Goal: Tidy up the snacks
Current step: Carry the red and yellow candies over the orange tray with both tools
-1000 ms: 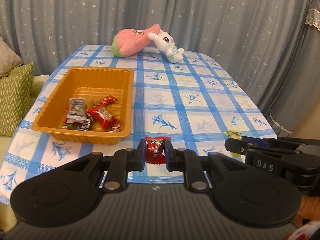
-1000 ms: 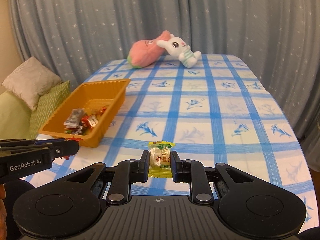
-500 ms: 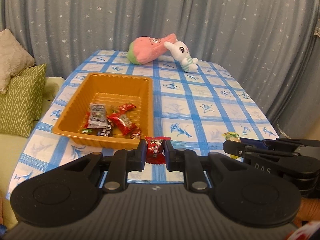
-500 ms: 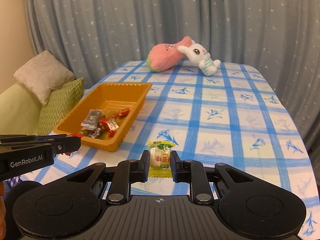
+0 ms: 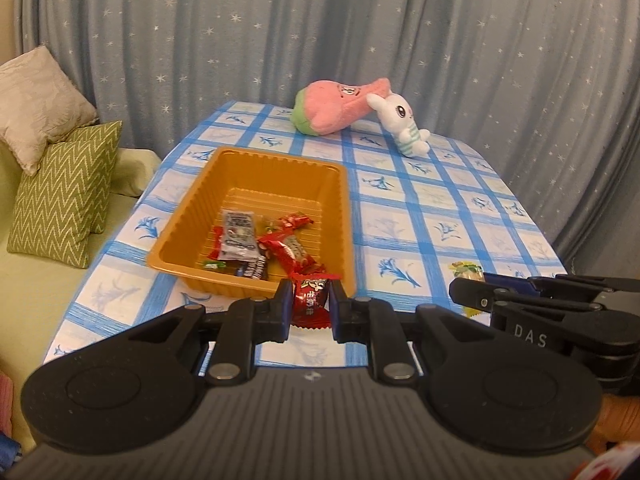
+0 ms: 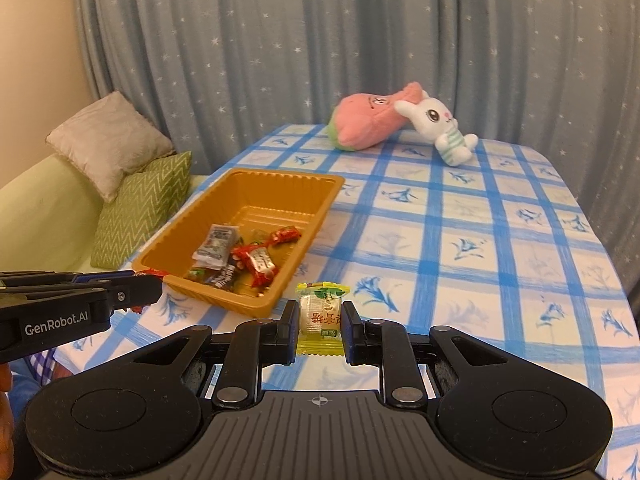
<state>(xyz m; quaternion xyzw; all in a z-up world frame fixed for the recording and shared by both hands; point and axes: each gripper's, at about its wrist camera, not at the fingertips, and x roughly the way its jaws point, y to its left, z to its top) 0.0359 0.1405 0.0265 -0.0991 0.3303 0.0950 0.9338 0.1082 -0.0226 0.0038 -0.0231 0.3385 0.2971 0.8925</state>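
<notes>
**A:** In the left wrist view, the left hand-held gripper [image 5: 310, 310] is pinching a red candy [image 5: 311, 303] upright between its fingers, right at the near rim of the tray [image 5: 180, 232]. The tray's orange and sits on the counter [image 5: 440, 216], which has a blue checked cloth. There's a pile of wrapped snacks [image 5: 256, 244] in its near end, far half bare. The right hand-held gripper [image 5: 472, 298] pokes in from the right, a yellow wrapper showing at its tip. Pink plush [image 5: 336, 110] and a white bunny [image 5: 402, 122] touch each other at the far end.

**B:** And the right wrist view?

**A:** There the right hand-held gripper [image 6: 320, 322] is clamped on a yellow candy [image 6: 321, 314], clear wrapper with yellow ends, held upright just beside the tray's [image 6: 316, 228] near right corner, not over it. Left hand-held gripper [image 6: 154, 290] comes in from the left at the tray's near left corner, a bit of red at its tip. Same snack pile [image 6: 240, 256] inside. Cushions [image 6: 140, 204] on a green sofa off to the left.
</notes>
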